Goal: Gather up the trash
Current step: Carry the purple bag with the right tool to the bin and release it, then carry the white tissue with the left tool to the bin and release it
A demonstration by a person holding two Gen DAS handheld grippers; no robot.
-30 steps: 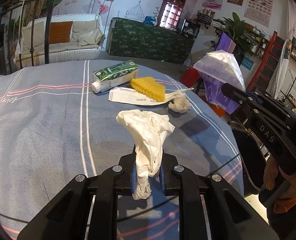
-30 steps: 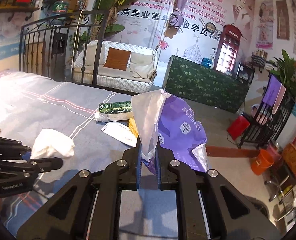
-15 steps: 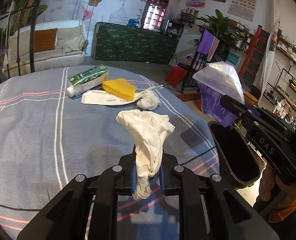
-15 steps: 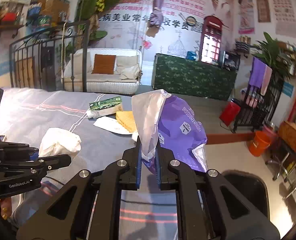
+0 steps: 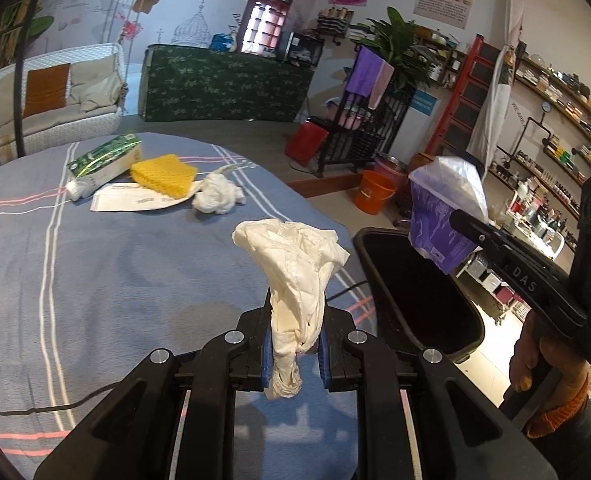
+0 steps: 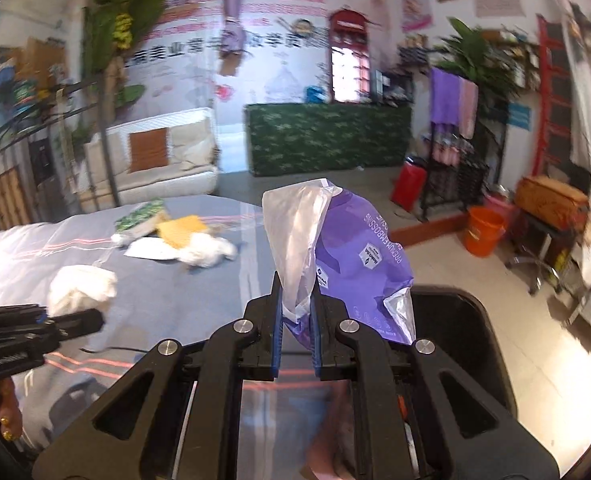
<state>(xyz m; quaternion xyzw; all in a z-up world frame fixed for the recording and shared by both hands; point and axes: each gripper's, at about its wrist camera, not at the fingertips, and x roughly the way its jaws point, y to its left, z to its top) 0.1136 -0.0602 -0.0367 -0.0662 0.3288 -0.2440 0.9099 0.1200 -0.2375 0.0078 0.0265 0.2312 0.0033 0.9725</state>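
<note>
My left gripper is shut on a crumpled white paper wad, held above the blue striped bed cover near its right edge. My right gripper is shut on a purple and clear plastic wrapper, held over the rim of a black trash bin. The bin stands just right of the bed. The wrapper hangs above its opening. The paper wad also shows in the right wrist view.
On the far part of the bed lie a green carton, a yellow sponge, a white paper slip and a white tissue ball. An orange bucket and a red bin stand on the floor beyond.
Both grippers have swung right, toward the black bin. The bin came fully into view and the wrapper now hangs over its opening. Both grips are unchanged.
</note>
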